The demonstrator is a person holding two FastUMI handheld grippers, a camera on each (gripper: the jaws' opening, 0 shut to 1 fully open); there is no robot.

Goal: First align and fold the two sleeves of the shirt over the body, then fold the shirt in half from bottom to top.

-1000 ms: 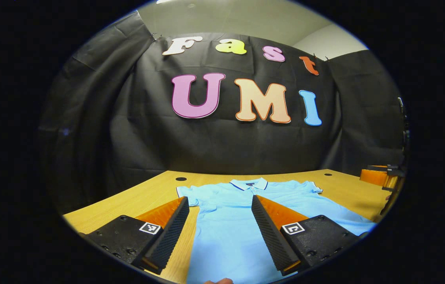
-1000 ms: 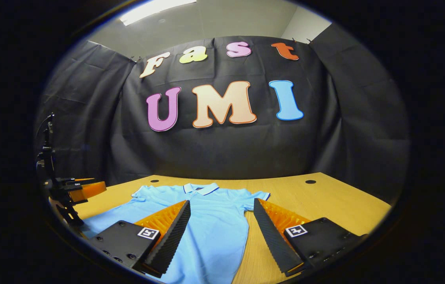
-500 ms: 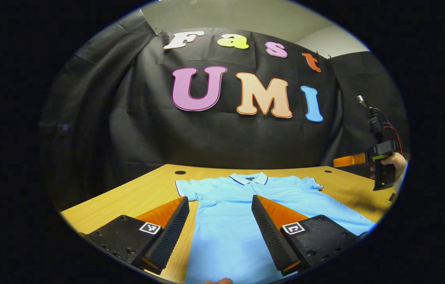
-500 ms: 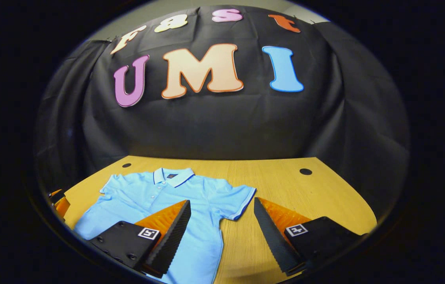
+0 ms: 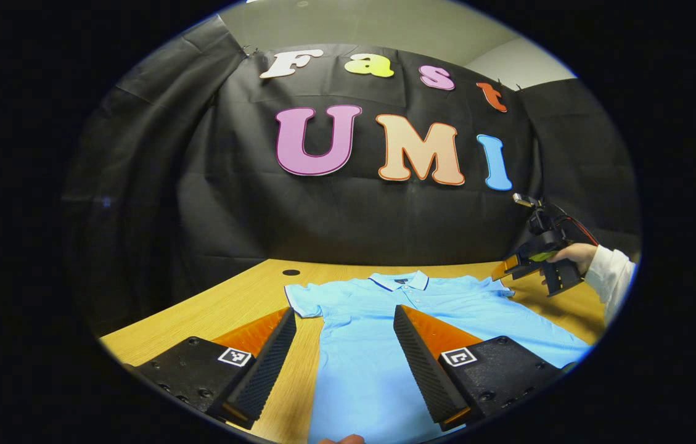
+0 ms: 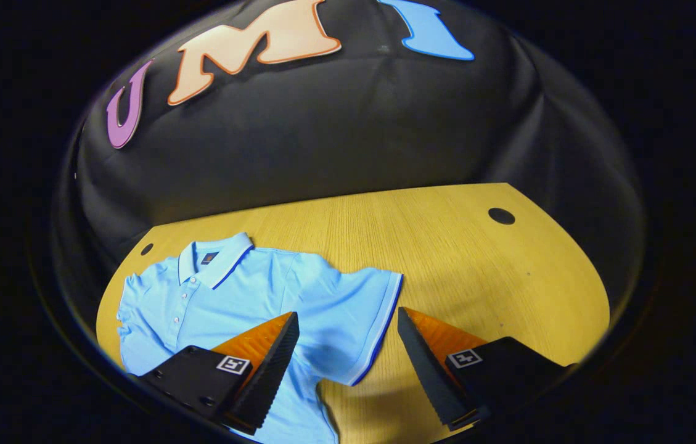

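Shirt (image 5: 384, 345) flat (unfolded) on table (image 6: 458, 246) | left claw (image 5: 344, 354) agape | right claw (image 6: 348, 364) agape over sleeve (image 6: 354, 327)

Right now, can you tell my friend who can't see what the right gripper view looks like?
A light blue polo shirt lies flat on a wooden table, collar toward the black cloth wall. The right gripper hangs open above it, its two fingers spread on either side of the edge of one short sleeve, not touching it.
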